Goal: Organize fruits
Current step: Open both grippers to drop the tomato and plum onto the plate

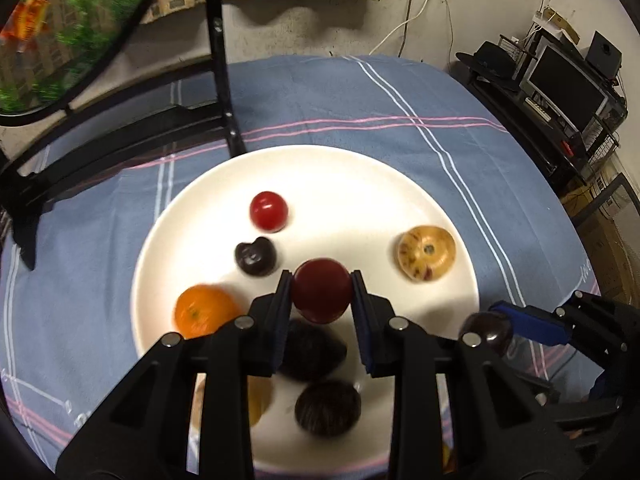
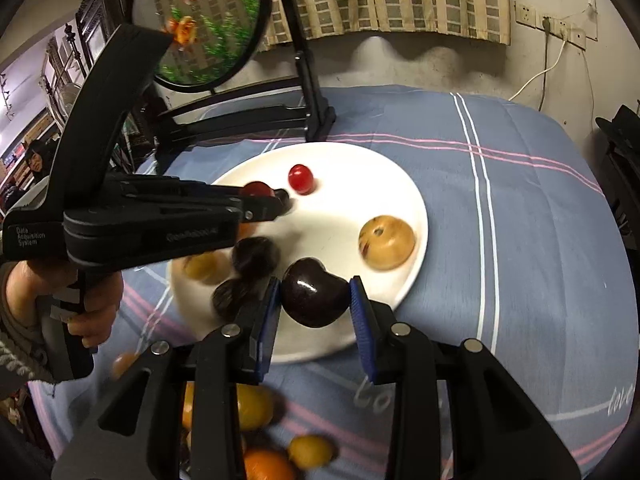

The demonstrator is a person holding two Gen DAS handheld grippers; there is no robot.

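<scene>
The blue cloth with pink and white stripes (image 2: 520,216) covers the desk, and the round white plate (image 1: 340,172) sits on it with fruit scattered across. My left gripper (image 1: 322,292) has its jaws closed onto a dark red round fruit (image 1: 321,295) above the plate's middle. My right gripper (image 2: 314,300) clamps a glossy dark purple kidney-shaped fruit (image 2: 314,292) at the plate's near rim. I judge both are mid-delivery; next each needs a free spot, then a gentle release.
</scene>
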